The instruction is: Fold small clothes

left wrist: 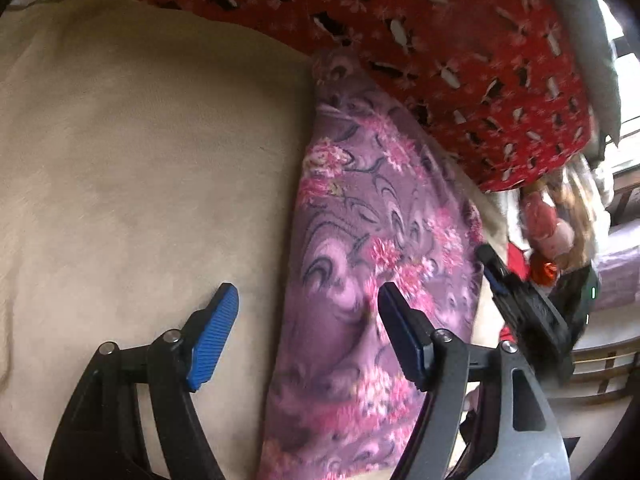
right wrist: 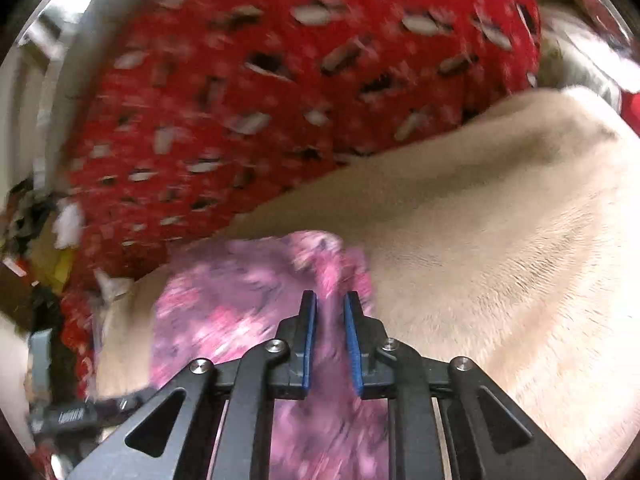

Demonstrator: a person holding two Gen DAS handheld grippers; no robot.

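A small purple garment with pink flowers lies as a long strip on a cream fleece blanket. My left gripper hovers open over the garment's left edge, one pad above the blanket and the other above the cloth, with nothing gripped. In the right wrist view my right gripper has its blue pads close together with a raised ridge of the purple garment pinched between them. The right gripper also shows at the garment's right edge in the left wrist view.
A red fabric with white and black marks lies along the far side of the blanket and overlaps the garment's far end. Beyond the blanket's right edge are toys and clutter and wooden slats.
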